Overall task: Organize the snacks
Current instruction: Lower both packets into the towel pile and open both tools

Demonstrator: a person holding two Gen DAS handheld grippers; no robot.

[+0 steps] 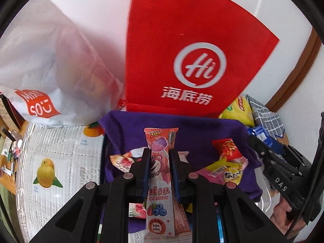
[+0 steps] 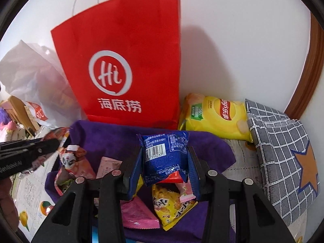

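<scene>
My left gripper [image 1: 159,154] is shut on a long pink snack stick pack [image 1: 160,162], held upright above a purple cloth [image 1: 202,129]. On that cloth lie a red packet [image 1: 227,147] and a yellow packet [image 1: 230,172]. My right gripper [image 2: 164,158] is shut on a small blue snack packet [image 2: 165,156], barcode side facing me, over the same purple cloth [image 2: 113,137]. Below it lie a yellow packet [image 2: 170,204], pink packets [image 2: 137,214] and a red-white packet [image 2: 70,158]. The right gripper shows at the right edge of the left wrist view [image 1: 269,162].
A tall red paper bag [image 2: 121,64] stands behind the cloth against the white wall. A white plastic bag [image 1: 46,64] sits to its left, a yellow chip bag [image 2: 218,117] and a grey checked cloth [image 2: 279,149] to its right. A fruit-printed sheet [image 1: 60,162] covers the table.
</scene>
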